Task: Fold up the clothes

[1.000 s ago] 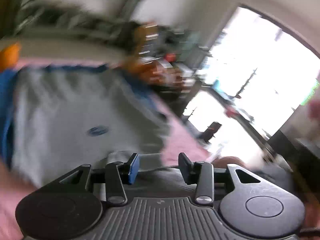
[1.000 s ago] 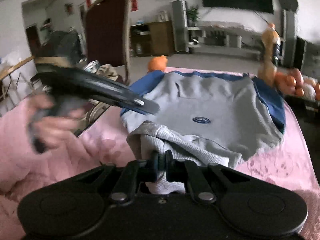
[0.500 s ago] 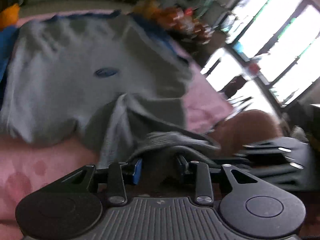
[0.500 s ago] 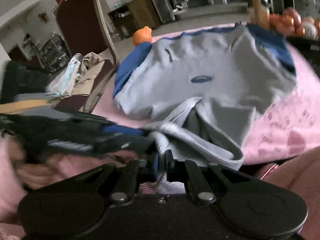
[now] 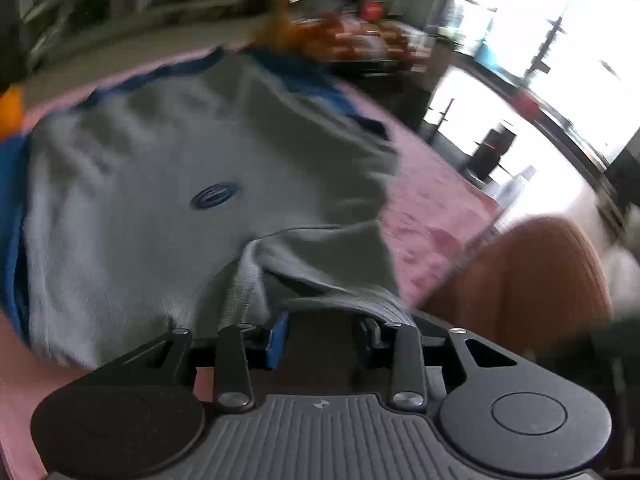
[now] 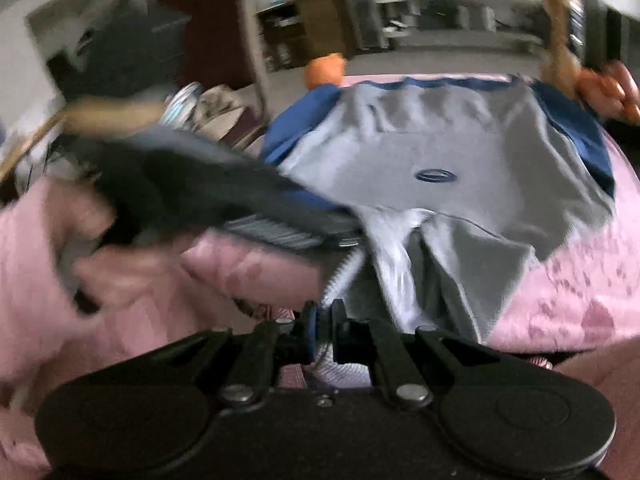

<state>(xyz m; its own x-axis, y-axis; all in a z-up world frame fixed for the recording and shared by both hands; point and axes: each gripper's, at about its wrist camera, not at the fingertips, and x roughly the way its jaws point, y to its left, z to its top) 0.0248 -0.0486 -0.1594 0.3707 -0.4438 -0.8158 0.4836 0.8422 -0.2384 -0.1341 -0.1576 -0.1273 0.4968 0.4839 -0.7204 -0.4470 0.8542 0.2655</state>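
A grey sweatshirt with blue sleeves lies spread on a pink bedspread, a small dark oval logo on its chest. Its near hem is lifted and bunched. My right gripper is shut on the ribbed hem. The left gripper sits low at the same hem. Its jaws are opening, and the hem drapes over the fingertips with the gap under it dark and empty. In the right wrist view the left gripper is a black blur held by a hand, its tip at the fold.
An orange object sits at the bed's far left corner. A chair with piled clothes stands left of the bed, and fruit lies at the far right. Bright windows are on the right. A blurred brown rounded shape is close on the right.
The left gripper has come down and in from beside the bed to the lifted hem, close to the right gripper. The right gripper has dipped a little, still holding the hem.
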